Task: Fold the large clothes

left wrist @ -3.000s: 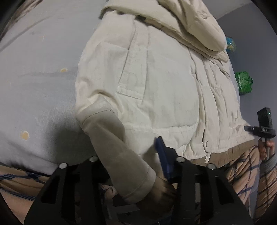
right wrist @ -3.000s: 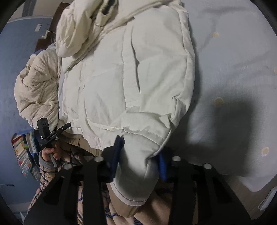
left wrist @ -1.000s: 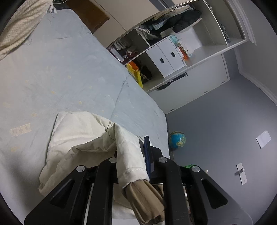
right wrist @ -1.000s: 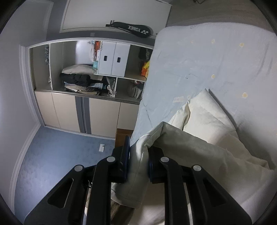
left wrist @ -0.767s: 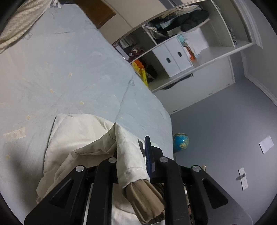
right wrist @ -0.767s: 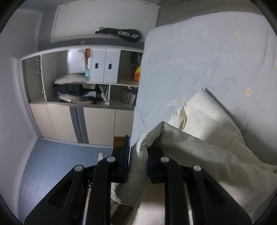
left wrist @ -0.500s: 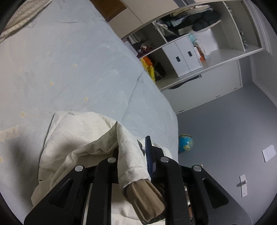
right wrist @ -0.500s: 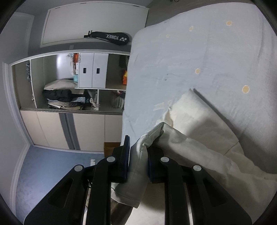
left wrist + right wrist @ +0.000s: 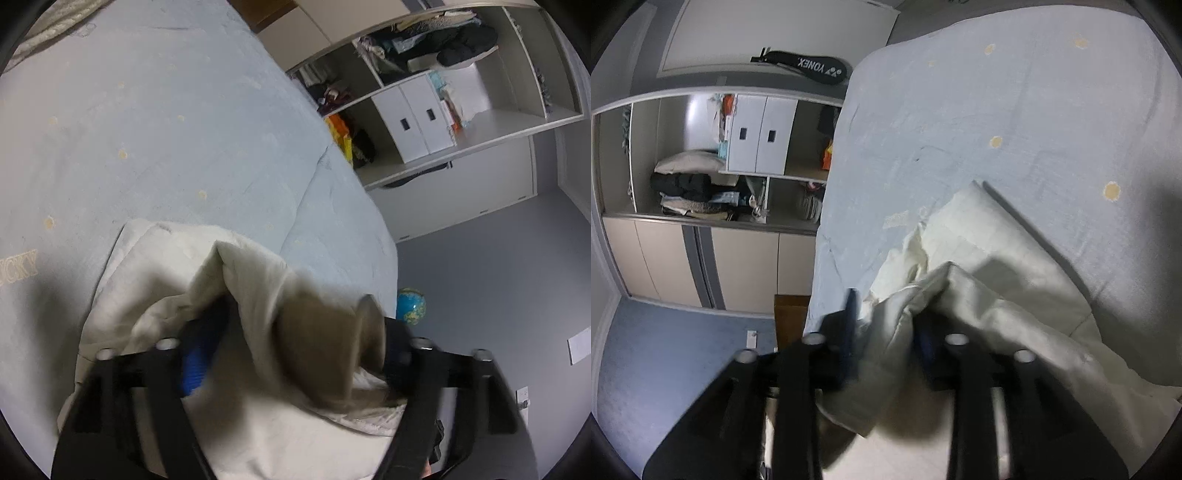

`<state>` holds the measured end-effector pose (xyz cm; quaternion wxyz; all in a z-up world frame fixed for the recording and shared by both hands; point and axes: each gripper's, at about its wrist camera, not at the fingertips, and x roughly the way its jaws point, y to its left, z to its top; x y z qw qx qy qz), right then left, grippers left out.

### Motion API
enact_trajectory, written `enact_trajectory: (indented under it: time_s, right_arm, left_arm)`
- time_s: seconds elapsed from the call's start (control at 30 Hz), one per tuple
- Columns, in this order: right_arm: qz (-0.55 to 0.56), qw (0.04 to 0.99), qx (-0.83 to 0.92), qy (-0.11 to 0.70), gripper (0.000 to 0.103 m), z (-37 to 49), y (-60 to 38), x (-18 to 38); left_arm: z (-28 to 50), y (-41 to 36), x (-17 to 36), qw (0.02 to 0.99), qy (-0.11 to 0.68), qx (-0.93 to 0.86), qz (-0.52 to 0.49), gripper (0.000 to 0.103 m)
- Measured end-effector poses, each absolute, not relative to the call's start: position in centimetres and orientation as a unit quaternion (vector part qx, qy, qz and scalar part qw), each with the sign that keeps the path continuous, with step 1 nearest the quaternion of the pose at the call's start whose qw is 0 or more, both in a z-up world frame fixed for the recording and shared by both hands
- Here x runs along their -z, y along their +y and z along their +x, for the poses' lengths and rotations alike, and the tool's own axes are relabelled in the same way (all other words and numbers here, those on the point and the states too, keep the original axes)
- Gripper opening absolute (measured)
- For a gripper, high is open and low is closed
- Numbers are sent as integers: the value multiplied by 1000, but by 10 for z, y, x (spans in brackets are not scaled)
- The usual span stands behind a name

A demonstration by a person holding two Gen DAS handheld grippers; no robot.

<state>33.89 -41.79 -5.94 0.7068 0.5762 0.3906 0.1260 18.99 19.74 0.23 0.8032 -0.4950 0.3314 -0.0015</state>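
Both grippers just let go: left gripper [image 9: 295, 347] and right gripper [image 9: 886, 328] jaws now wide apart, cream jacket [image 9: 997, 295] cuffs slipping free onto bed [image 9: 147, 129]. Bottom-up fold likely laid.

My right gripper [image 9: 886, 328], jaws parted, straddles a cream padded jacket [image 9: 997, 295] fold on the pale blue bedspread [image 9: 997, 110].

I see matt cream quilted cloth on the jacket [image 9: 166, 258], its cuff [image 9: 317, 343] tan knit; the bedspread [image 9: 1015, 110] is matt pale-blue cloth.
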Motion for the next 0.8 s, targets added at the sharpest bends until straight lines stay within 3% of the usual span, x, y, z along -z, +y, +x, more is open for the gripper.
enact_trajectory:
  time_s: [0.13, 0.17, 0.3, 0.4, 0.6, 0.8]
  right_arm:
    - [576, 706, -128, 392, 47, 338, -423, 54]
    - [577, 705, -127, 392, 58, 337, -425, 53]
    - [585, 730, -100, 339, 78, 327, -441, 31]
    - [577, 761, -102, 278, 85, 317, -453, -1]
    - [457, 837, -114, 279, 85, 311, -425, -46]
    - [240, 893, -181, 336, 85, 313, -341, -77]
  left_arm:
    - [188, 195, -14, 816, 331, -8, -474, 89]
    - [187, 195, -17, 820, 329, -12, -467, 90]
    - [183, 194, -27, 828, 318, -13, -462, 90]
    - [179, 192, -36, 838, 305, -16, -452, 90]
    - [171, 176, -64, 884, 280, -53, -370, 90]
    - [174, 125, -89, 922, 272, -21, -273, 90]
